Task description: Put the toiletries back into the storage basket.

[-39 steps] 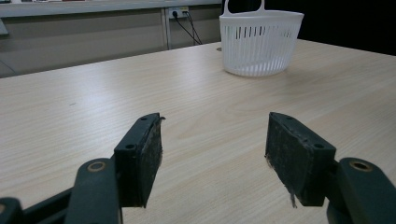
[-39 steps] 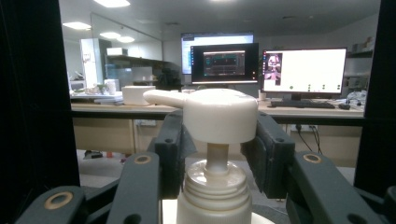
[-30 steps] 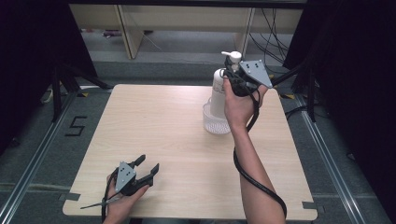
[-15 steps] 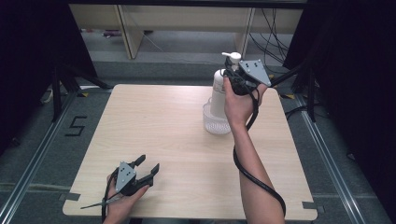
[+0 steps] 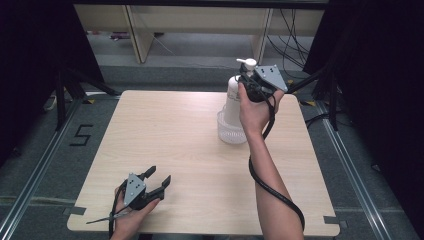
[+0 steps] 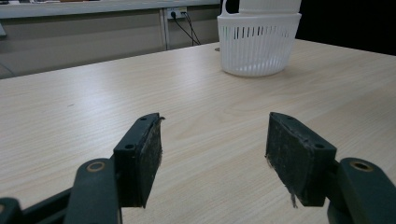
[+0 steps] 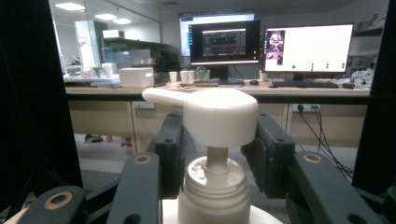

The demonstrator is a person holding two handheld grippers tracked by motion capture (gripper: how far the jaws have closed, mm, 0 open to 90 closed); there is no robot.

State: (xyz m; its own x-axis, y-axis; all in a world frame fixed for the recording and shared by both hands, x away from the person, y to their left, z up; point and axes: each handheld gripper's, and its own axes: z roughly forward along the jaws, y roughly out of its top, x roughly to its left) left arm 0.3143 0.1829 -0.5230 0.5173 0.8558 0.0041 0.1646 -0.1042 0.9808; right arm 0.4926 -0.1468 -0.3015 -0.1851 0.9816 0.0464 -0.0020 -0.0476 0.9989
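A white pump bottle (image 5: 231, 102) stands upright in a small white slotted basket (image 5: 227, 132) at the table's far right. My right gripper (image 5: 247, 82) is shut on the bottle just under its top; in the right gripper view the two jaws flank the pump head (image 7: 219, 114) and collar, right gripper (image 7: 218, 140). My left gripper (image 5: 157, 179) rests low near the table's front left edge, jaws open and holding nothing. In the left gripper view, the left gripper (image 6: 215, 144) looks across bare wood toward the basket (image 6: 259, 46).
The light wooden table (image 5: 175, 125) has metal floor rails on both sides. A wooden bench frame (image 5: 135, 30) stands beyond the far edge. The right gripper's black cable (image 5: 272, 185) hangs along the forearm. Desks with monitors (image 7: 308, 49) show far behind the bottle.
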